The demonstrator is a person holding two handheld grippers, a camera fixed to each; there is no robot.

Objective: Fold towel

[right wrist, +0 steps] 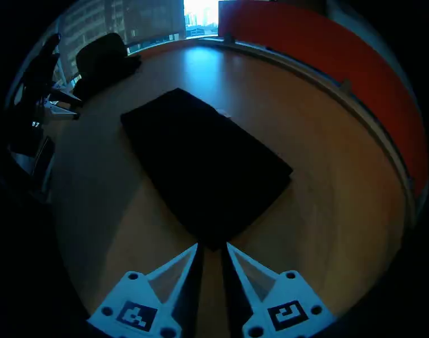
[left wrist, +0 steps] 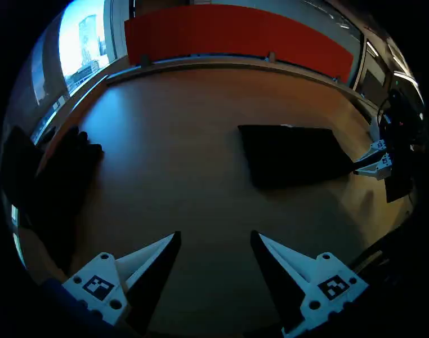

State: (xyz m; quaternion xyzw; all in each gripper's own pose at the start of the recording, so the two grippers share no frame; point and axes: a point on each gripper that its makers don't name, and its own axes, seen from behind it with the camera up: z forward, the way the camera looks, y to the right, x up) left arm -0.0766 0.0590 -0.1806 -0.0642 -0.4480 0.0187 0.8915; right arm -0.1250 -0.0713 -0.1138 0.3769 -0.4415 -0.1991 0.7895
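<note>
Wooden table (right wrist: 333, 163), red partition (left wrist: 237, 34); dark towel (right wrist: 206, 163) flat.

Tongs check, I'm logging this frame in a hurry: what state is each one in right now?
Left tongs: open, holding nothing.
Right tongs: nearly closed at the corner of the dark towel; cannot tell whether they grip it.
</note>
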